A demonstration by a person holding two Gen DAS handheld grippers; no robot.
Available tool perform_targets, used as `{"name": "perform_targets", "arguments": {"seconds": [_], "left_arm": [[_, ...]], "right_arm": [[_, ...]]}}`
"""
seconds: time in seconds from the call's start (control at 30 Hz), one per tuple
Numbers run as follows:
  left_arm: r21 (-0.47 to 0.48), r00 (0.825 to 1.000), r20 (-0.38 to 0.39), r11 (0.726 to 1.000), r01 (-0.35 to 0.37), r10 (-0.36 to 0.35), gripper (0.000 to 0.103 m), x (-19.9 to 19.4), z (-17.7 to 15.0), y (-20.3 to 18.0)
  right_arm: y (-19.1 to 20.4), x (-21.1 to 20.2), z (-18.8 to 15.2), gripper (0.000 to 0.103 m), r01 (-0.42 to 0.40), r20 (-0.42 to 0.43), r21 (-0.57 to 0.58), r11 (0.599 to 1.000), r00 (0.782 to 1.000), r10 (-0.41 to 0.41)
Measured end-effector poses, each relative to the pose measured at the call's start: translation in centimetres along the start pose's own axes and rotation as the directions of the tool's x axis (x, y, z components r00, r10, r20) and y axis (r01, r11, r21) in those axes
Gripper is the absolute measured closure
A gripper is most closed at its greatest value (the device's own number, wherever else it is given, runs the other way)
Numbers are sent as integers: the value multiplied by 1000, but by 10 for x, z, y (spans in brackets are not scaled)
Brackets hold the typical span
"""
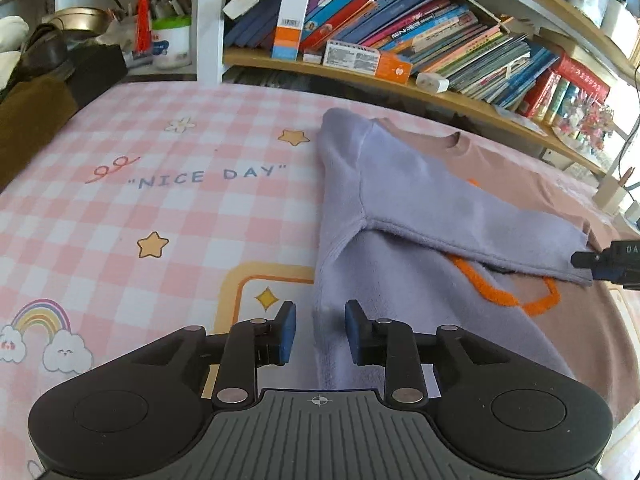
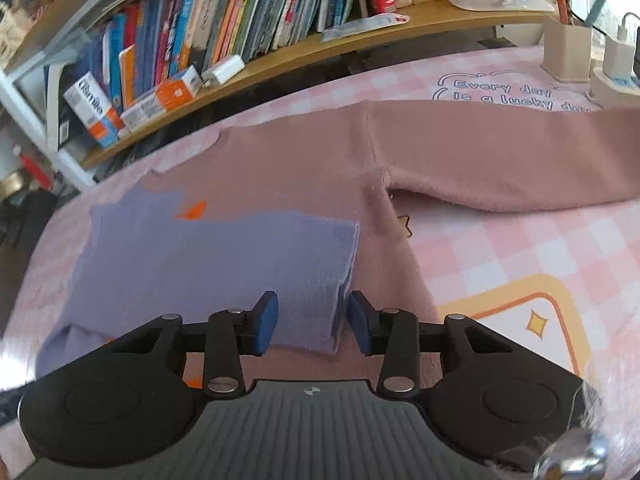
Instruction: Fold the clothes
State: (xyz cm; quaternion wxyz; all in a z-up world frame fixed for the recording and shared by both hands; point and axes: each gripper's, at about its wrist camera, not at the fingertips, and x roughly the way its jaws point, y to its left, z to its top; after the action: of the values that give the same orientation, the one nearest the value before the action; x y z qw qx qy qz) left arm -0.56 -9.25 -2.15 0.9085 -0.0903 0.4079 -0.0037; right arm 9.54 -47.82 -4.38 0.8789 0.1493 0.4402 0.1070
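Observation:
A sweater lies flat on the pink checked cover (image 1: 160, 208). Its body is pink (image 2: 300, 168) with orange stitching (image 1: 500, 300). The lilac side and sleeve (image 1: 420, 200) are folded across the chest. My left gripper (image 1: 320, 328) hovers over the lilac folded edge near the hem, jaws a little apart, pads not pressing the cloth. My right gripper (image 2: 312, 320) stands open over the lilac cuff (image 2: 336, 312), whose edge lies between the blue pads. Its tip (image 1: 600, 266) shows at the right edge of the left wrist view. The pink sleeve (image 2: 500, 160) stretches out to the right.
A bookshelf (image 1: 400, 28) full of books runs along the far side. Brown and dark clothes (image 1: 28, 120) are piled at the far left. A pen holder (image 2: 566, 48) and a charger (image 2: 616, 56) stand at the far right corner.

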Motion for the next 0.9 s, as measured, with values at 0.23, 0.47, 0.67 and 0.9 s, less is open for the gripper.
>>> {"name": "perform_targets", "arguments": {"seconds": [0.23,0.47,0.67,0.9], "left_arm": [[-25,1000,21,1000,-15,15,99,20,17,11],[49,995,89,998,43,-48,88,-6,26,22],[40,979,186,996,82,-88,88,-59,14,63],[14,976,211,999,44,-46,88,-106,-21,104]], "right_arm": [[16,-14,10,99,-82,40,13,997,996,81],[109,-37,33,99,-308,118,-16,951,944,308],[241,-16,56,99,-460,59,-142,876,880,471],[392,26,63,99,-548,-31,-288,786,825,564]]}}
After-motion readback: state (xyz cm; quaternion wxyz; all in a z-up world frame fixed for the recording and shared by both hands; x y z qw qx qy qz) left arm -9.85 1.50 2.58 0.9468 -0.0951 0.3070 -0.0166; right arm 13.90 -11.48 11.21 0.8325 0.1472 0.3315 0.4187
